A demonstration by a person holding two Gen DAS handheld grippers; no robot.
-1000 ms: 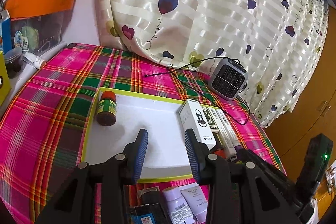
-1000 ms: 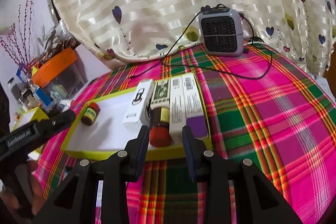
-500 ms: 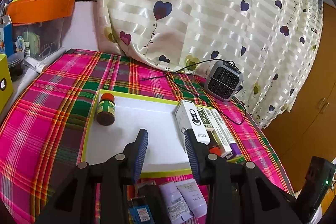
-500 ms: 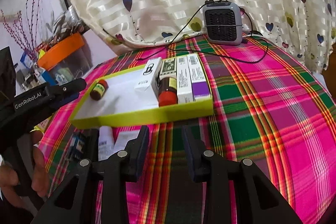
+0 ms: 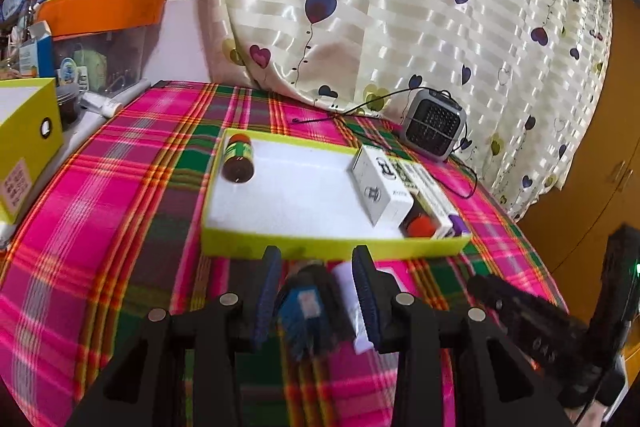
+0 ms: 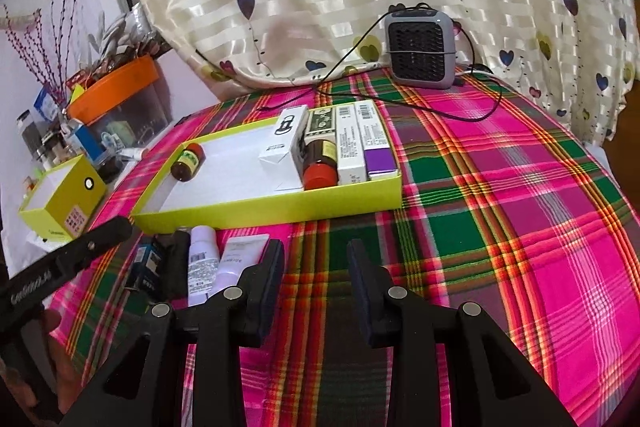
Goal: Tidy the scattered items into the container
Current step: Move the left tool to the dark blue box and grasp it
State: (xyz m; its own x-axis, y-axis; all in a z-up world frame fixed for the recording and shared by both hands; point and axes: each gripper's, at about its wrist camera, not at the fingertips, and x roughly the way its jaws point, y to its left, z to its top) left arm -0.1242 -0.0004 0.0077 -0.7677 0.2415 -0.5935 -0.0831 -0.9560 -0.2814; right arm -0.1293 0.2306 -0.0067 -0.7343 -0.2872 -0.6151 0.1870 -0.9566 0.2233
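Note:
A yellow-green tray (image 5: 332, 249) (image 6: 280, 211) lies on the plaid tablecloth. It holds a small brown bottle (image 5: 239, 163) (image 6: 187, 161), a white box (image 5: 380, 183) (image 6: 282, 147), a red-capped brown bottle (image 6: 320, 163) and slim boxes (image 6: 350, 147). Loose in front of it lie a blue-labelled dark item (image 5: 304, 303) (image 6: 146, 263), a white bottle (image 6: 203, 263) and a white tube (image 6: 240, 259). My left gripper (image 5: 316, 255) stands open, with the blurred blue-labelled item between its fingers and no pad pressing on it. My right gripper (image 6: 315, 251) is open over bare cloth, right of the tube.
A grey heater (image 5: 434, 125) (image 6: 420, 51) with a black cable stands behind the tray, against the heart-print curtain. A yellow box (image 5: 24, 147) (image 6: 60, 203) and an orange-lidded bin (image 5: 104, 11) crowd the left side. The cloth right of the tray is bare.
Both grippers have drawn back from the tray toward the near side of the table. The left one has moved from above the tray floor to over the loose items before it.

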